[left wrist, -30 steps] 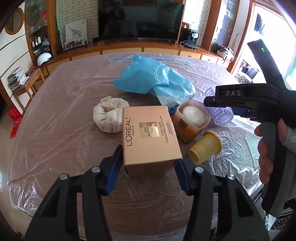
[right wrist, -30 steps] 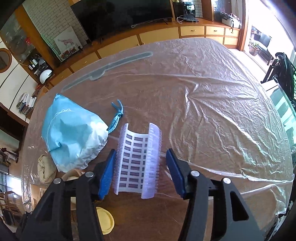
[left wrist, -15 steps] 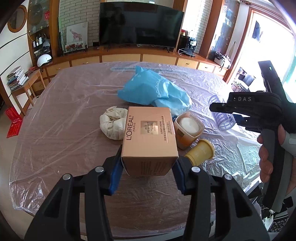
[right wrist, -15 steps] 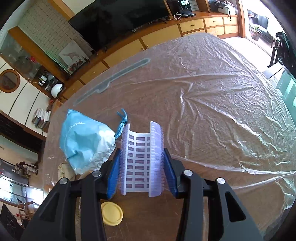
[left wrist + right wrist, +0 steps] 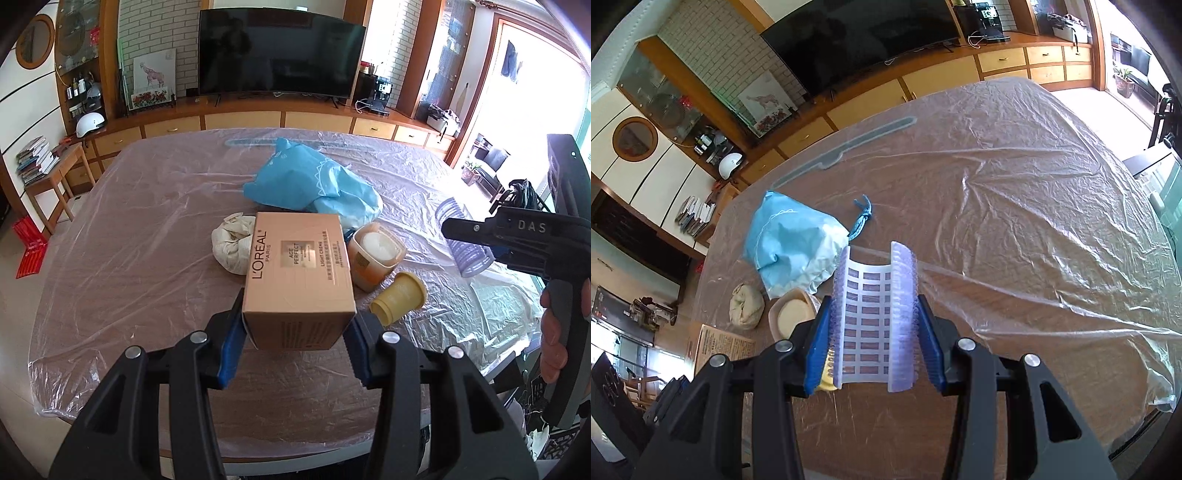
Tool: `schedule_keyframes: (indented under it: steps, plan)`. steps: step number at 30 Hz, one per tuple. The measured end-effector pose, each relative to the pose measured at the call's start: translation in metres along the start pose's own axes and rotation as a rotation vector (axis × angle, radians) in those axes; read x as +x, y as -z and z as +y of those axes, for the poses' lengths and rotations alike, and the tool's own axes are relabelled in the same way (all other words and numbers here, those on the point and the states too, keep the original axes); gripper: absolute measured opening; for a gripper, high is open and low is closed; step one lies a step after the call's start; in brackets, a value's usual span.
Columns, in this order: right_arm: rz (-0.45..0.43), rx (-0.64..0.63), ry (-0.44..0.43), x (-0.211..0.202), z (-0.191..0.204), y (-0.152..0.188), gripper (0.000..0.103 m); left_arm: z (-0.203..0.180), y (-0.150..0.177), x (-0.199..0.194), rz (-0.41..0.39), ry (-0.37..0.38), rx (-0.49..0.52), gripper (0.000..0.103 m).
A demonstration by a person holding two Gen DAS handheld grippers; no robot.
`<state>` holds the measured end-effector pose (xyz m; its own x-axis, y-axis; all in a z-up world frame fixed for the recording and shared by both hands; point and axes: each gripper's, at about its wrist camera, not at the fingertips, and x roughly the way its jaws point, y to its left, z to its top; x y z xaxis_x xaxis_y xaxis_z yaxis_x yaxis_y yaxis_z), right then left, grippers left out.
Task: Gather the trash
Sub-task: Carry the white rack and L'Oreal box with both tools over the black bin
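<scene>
- The surface (image 5: 122, 236), a big wooden top under crinkled clear plastic sheet, carries all the rubbish in a cluster near its middle.
- A blue drawstring bag (image 5: 314, 181) slumps at twelve o'clock of the cluster: soft and floppy, best taken by its cord or a gathered fold.
- The L'Oréal carton (image 5: 297, 269) sits at the centre, with a knotted cream cloth bundle (image 5: 232, 245) at its nine o'clock. I'd judge the carton light and stiff but crushable; its flat side walls are the place to grip.
- The left tongs (image 5: 295, 341) have just been closing and now pinch that carton by its near side walls.
- At the carton's three o'clock stand an open cream jar (image 5: 376, 254) and a toppled yellow cap (image 5: 399, 297), both hard and likely slippery.
- The right tongs (image 5: 873, 345) have just been closing and now clamp a lilac hair roller (image 5: 875, 317), bristly, springy, feather-light, held across its rims.
</scene>
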<state>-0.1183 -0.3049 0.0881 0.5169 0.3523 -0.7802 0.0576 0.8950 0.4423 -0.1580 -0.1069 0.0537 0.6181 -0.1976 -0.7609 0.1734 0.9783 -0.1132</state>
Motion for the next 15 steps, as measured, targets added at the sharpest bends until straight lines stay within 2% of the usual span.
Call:
schedule_keyframes:
  steps: [6, 15]
  plan:
    - [0.006, -0.020, -0.021, -0.009, 0.001, 0.011, 0.043, 0.005, 0.001, -0.006, -0.006, 0.004, -0.006, 0.049]
    - [0.043, -0.039, -0.116, -0.031, 0.001, 0.038, 0.043, 0.005, 0.008, -0.018, -0.017, 0.008, 0.030, 0.048]
